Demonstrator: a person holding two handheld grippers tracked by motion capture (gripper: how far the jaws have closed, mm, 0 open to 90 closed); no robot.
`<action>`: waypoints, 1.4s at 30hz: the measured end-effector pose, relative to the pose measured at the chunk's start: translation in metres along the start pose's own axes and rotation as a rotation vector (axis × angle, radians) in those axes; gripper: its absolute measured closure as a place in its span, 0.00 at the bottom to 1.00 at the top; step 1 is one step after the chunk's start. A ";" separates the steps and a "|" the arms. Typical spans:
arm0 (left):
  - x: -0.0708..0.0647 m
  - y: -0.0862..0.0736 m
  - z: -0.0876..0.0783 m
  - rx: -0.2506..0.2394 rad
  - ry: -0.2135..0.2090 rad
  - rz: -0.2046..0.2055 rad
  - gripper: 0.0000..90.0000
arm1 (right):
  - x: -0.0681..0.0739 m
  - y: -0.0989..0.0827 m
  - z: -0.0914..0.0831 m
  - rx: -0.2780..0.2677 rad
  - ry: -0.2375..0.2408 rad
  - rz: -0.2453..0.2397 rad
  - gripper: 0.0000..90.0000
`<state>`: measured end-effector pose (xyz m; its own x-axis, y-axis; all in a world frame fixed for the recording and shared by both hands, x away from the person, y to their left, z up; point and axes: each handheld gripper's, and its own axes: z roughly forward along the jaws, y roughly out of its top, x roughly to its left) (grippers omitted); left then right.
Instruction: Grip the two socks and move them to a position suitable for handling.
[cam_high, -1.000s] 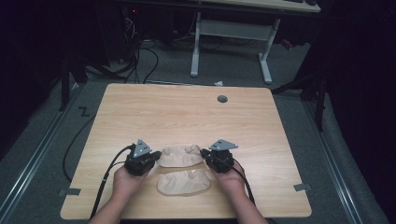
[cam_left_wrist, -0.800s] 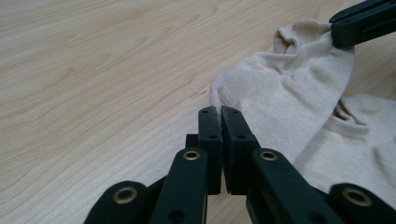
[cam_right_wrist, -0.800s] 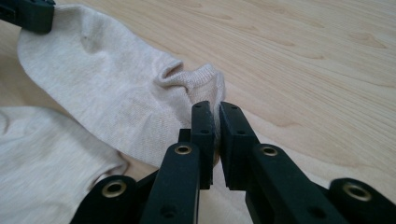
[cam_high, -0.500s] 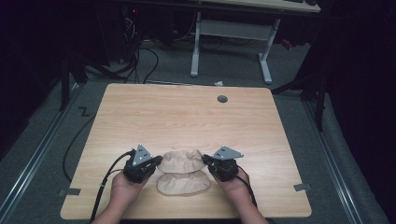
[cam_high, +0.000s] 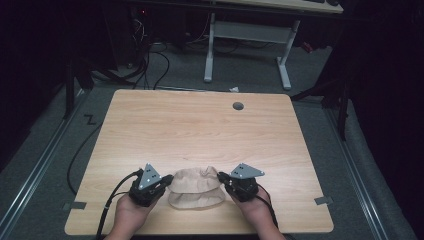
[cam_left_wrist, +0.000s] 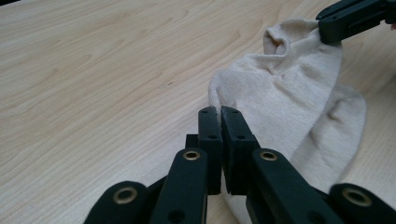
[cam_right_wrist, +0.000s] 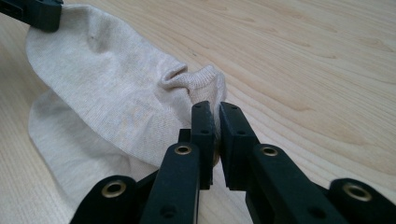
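We find the left gripper (cam_high: 161, 181) and right gripper (cam_high: 227, 180) each clamped on the upper beige sock (cam_high: 196, 178), at 9 and 3 o'clock. Thin edge pinches could slip, letting it sag crooked over the lower sock (cam_high: 196, 199).

No readable text, label, brand or number anywhere — nothing legible on any surface in view.

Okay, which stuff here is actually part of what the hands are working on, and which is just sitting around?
In use:
upper beige sock, pinched at both ends
lower beige sock, lying beneath it
left gripper
right gripper
wooden table

Just lying about:
white desk frame behind the table
cables on the floor
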<state>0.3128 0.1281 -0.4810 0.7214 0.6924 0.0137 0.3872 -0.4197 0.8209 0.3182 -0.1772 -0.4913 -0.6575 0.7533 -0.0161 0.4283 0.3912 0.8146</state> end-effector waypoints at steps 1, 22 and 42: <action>-0.001 0.000 -0.001 0.001 -0.004 0.003 0.97 | 0.001 -0.001 -0.001 0.003 -0.003 0.000 0.94; -0.022 -0.021 0.000 0.109 -0.029 0.050 0.97 | 0.020 -0.024 -0.012 0.079 0.008 -0.044 0.94; -0.020 -0.031 0.021 0.139 -0.024 -0.039 0.88 | 0.017 -0.030 -0.003 0.151 0.027 -0.022 0.84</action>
<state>0.2983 0.1147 -0.5185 0.7174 0.6959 -0.0317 0.4896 -0.4714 0.7335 0.2921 -0.1775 -0.5149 -0.6835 0.7298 -0.0158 0.5002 0.4841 0.7179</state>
